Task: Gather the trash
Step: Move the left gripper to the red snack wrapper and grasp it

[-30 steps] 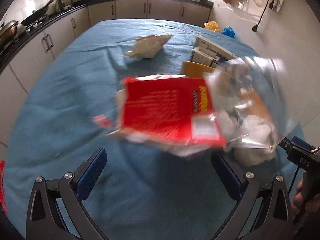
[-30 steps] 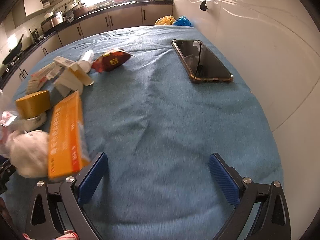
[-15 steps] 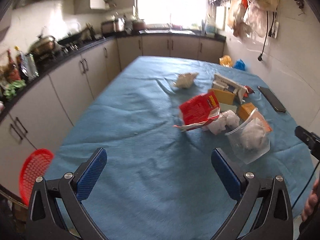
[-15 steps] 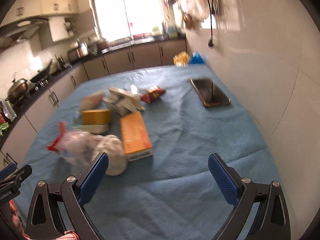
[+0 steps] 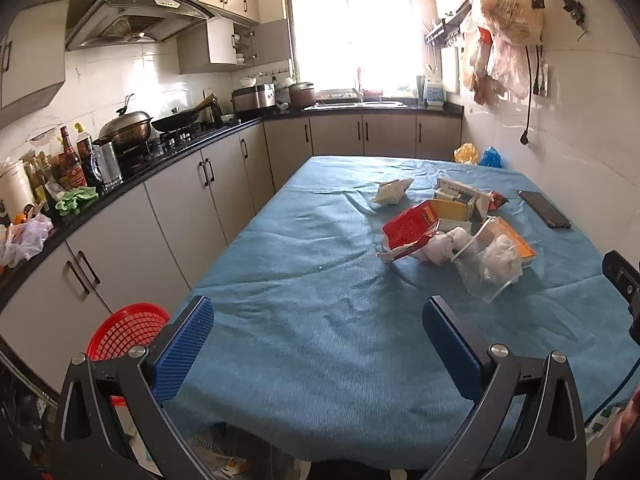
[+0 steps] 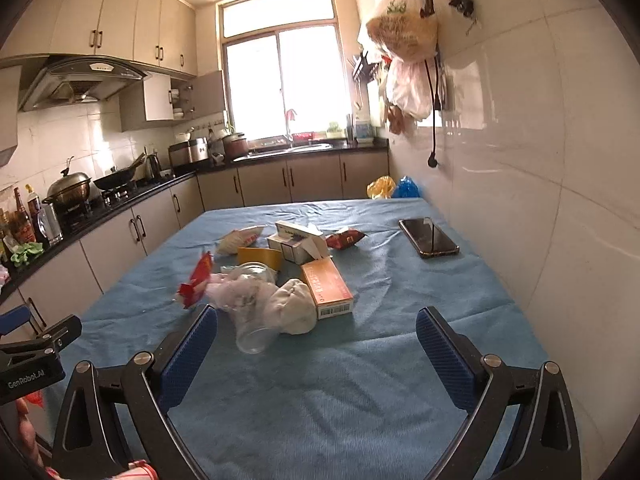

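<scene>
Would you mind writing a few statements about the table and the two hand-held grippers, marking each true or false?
1. Both the left hand-held gripper and the right hand-held gripper are open and hold nothing. True.
2. The phone lies inside the pile of trash. False: it lies apart, on the wall side of the blue tablecloth.
3. The clear plastic cup stands upright. False: it lies on its side among the crumpled tissues.
4. A red basket sits on the floor beside the table. True.
5. The orange box rests on the counter. False: it lies flat on the tablecloth beside the tissues.
</scene>
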A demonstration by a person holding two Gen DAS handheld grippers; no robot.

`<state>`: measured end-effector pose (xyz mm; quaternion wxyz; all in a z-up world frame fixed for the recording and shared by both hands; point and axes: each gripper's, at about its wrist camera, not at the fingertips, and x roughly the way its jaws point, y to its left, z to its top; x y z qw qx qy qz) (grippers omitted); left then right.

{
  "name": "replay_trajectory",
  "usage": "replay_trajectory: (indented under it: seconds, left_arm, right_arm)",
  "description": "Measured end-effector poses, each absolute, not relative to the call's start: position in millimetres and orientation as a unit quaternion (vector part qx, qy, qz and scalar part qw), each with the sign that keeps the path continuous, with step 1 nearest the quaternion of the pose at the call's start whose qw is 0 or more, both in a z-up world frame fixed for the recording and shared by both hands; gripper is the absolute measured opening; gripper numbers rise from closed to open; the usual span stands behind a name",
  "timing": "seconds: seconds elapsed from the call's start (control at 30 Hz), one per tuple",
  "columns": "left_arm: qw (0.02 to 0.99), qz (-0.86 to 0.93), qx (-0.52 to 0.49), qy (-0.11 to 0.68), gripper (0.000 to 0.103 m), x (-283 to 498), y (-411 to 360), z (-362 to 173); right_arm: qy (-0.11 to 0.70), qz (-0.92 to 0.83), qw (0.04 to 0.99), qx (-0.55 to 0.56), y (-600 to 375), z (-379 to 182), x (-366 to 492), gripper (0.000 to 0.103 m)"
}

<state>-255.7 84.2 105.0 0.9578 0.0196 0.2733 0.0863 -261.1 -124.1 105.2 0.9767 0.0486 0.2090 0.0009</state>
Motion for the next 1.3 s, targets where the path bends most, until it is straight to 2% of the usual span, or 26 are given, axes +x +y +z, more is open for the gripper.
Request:
replay_trajectory:
  seconds: [0.4,1.07,1.17,1.3]
  left_arm:
    - [0.963,0.096,0.022,0.25,0.103,-282.3,85.1,127.1]
    - [0.941,0.086,0.008,0.327,0.103,-203.5,120.2,109.2]
    - [0.937,0.063,-0.007,0.343,0.103,-181.2,128.7,109.1]
    - [0.933,0.022,-0.024,0.359,0.103,-150.6,127.6,104.9]
  right_arm:
    - [0.171,-0.023,0.984,0.048,-135.4,131.5,-311.0,0.102]
    - [0.267,0.026,0.961,0.073,-130.1,115.5,-234.9,0.102]
    - [0.287,0.044,0.954,0.076,-129.3,107.2,-216.9,0.099]
    - [0.329,0.077,0.936,0.099,-133.6,91.8,-187.9,0.085]
